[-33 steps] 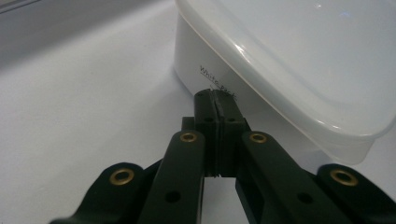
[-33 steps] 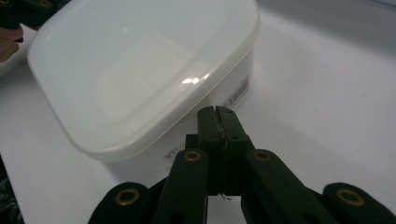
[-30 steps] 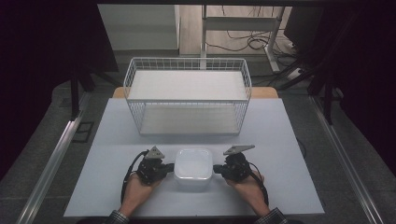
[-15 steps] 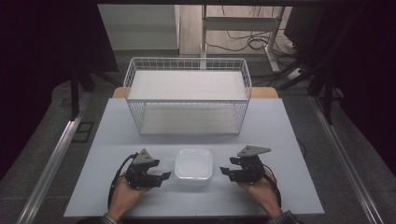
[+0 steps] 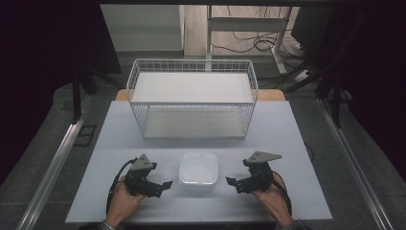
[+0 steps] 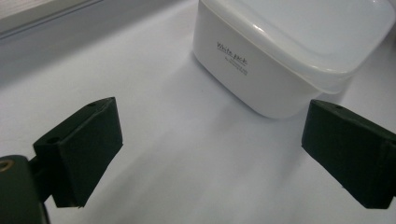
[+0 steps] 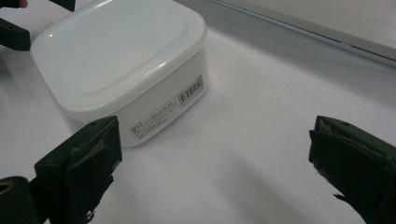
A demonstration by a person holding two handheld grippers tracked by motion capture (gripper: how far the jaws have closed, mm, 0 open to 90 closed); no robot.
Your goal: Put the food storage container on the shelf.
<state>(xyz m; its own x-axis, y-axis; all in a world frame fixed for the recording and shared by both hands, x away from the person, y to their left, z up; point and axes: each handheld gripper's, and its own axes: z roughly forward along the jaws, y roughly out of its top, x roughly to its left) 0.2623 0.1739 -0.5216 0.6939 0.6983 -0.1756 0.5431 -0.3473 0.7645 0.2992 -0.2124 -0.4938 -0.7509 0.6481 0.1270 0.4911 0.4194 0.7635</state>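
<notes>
Box: a white square plastic box with a translucent lid (image 5: 198, 170) is seen standing on the pale table (image 5: 287, 143), in front of the white wire basket (image 5: 191, 98).
Left gripper (image 5: 163, 184): jaws just opened wide, nothing between them, just left of the box.
Right gripper (image 5: 231, 182): jaws likewise just opened wide and empty, just right of the box.
Writing: "White pack" can be read on one wall; a barcode label on another, too small to read.
Risk: the box could be nudged by a jaw swung inward.

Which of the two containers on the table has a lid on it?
The small white plastic box between the grippers: a translucent lid covers it. The wire basket behind it is open-topped.
</notes>
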